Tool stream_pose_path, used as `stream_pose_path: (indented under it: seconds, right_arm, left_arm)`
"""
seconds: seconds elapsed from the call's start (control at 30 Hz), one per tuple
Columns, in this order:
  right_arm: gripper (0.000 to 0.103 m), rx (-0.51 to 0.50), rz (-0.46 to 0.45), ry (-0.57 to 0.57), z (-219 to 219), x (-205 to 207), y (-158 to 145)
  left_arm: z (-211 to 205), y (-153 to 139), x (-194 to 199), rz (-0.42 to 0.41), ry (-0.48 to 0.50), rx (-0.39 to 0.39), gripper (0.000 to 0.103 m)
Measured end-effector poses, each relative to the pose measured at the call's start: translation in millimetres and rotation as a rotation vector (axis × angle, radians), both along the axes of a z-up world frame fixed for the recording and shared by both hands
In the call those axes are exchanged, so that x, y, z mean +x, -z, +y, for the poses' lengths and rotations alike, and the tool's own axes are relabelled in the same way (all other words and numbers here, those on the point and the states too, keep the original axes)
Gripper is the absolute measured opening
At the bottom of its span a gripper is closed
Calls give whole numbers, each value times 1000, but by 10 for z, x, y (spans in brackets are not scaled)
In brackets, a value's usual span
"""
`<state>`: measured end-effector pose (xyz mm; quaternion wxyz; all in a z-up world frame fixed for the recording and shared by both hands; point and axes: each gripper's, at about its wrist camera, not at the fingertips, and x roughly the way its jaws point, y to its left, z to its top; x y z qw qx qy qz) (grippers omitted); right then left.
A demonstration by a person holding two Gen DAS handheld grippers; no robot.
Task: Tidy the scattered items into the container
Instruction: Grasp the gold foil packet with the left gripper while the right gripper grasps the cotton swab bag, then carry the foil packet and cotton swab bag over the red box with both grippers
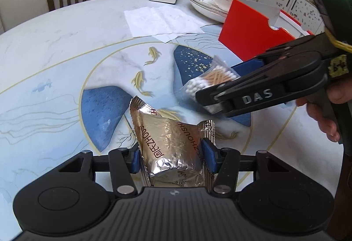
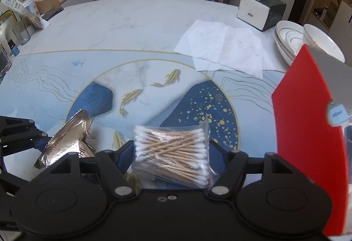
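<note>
Gripping a foil packet [image 1: 173,146], the left gripper [image 1: 173,153] pinches it over mid-tabletop [image 1: 66,43]; the right gripper [image 2: 170,153] clasps a swab bag [image 2: 173,153] beside the red box [image 2: 308,131] at the right edge

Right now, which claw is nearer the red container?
Right. The right claw, gripping the bag of cotton swabs, is just beside the red container. The left claw, clamped on the foil packet, sits farther away.

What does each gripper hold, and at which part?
The left gripper holds the foil packet by its two side edges. The right gripper holds the bag of cotton swabs across its sides.
</note>
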<state>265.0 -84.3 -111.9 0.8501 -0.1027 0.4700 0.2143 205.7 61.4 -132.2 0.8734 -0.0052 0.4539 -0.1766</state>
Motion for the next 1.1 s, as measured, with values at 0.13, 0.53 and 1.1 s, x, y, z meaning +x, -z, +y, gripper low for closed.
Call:
stream_pose_path:
  seconds: [0.13,0.53,1.1]
  right_arm:
    - [70,13,-13,5,-42,-70,-116]
    - [70,56,-57,39,-247,-302,-539]
    - [70,136,-103,91,-746,-609,-1044]
  left_arm:
    - [41,-62,-53,-8,-10,-11,53]
    - [43,-383,-226,-57,-16,-43,53]
    - [-160,-914,-399,-139,-10,-81,53]
